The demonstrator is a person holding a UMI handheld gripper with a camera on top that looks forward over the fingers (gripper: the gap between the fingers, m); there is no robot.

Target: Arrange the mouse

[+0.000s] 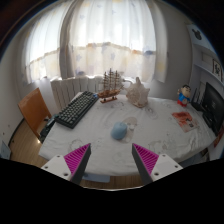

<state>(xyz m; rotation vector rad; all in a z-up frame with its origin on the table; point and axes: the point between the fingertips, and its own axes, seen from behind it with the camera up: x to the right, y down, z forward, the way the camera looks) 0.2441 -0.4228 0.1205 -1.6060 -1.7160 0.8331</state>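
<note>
A small light-blue mouse (119, 130) lies on the white-covered table (95, 145), near its middle. My gripper (112, 160) hangs well above the table's near edge, fingers wide apart, with nothing between the magenta pads (78, 158). The mouse sits ahead of the fingers, roughly on the line between them. A black keyboard (77, 108) lies angled on the table's left part, beyond and left of the mouse.
A model sailing ship (110, 88) and a clear bag (137, 94) stand at the table's far edge. A doll (184, 95) and a book (184, 118) lie at right beside a dark monitor (213, 105). A wooden chair (35, 108) stands at left. Curtained windows lie behind.
</note>
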